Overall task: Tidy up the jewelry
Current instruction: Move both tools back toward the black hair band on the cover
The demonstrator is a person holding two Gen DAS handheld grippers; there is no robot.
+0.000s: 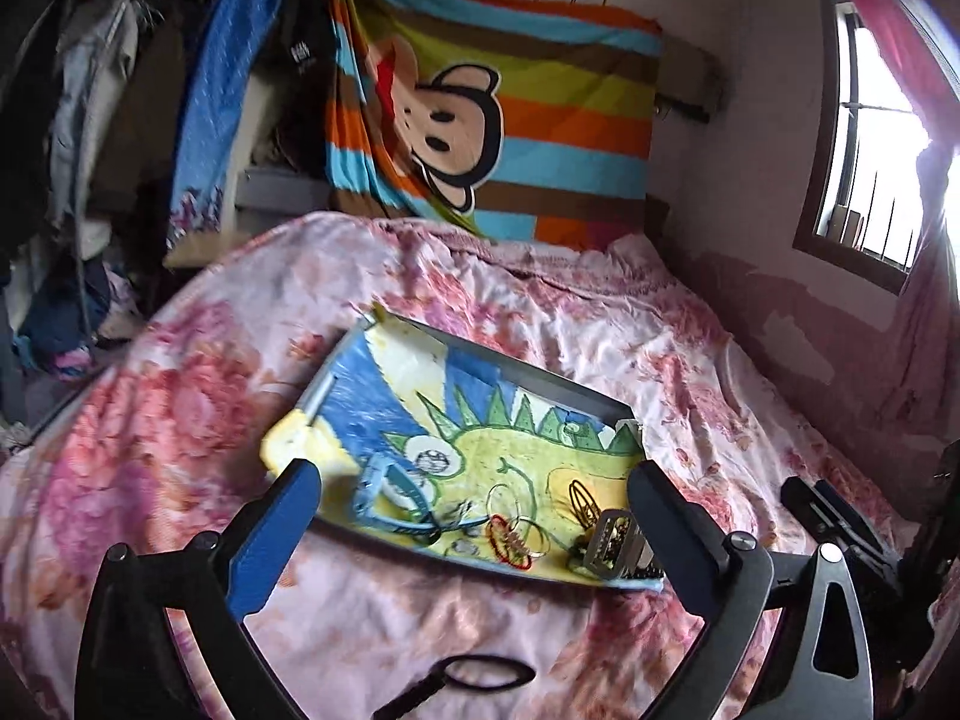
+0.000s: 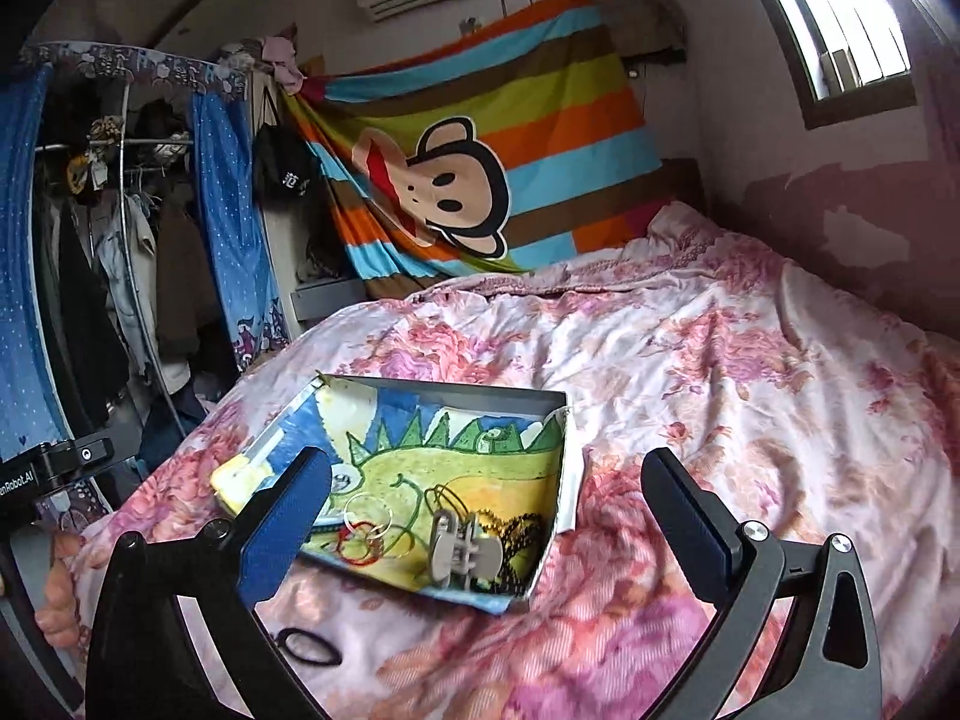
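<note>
Below, both claws (image 1: 474, 480) (image 2: 486, 480) wide open, empty, tray (image 2: 456, 387) jewelry tangled, perhaps bangles (image 1: 522, 516), hair tie (image 1: 489, 673) half cut off.

Left tool (image 1: 474, 498) and right tool (image 2: 486, 483) both wide apart, empty, angled forward and down.

Soft cloth quilt (image 2: 690, 360), glossy plastic clip (image 2: 465, 552)

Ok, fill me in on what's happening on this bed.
A person holds two sets of tongs over a floral quilt, sorting jewelry. Both the left tongs and right tongs are open and hold nothing. A shallow box lined with a dinosaur drawing already contains a grey hair claw, thin hoops, a red band and a blue strap. A black hair tie lies outside on the quilt.
</note>
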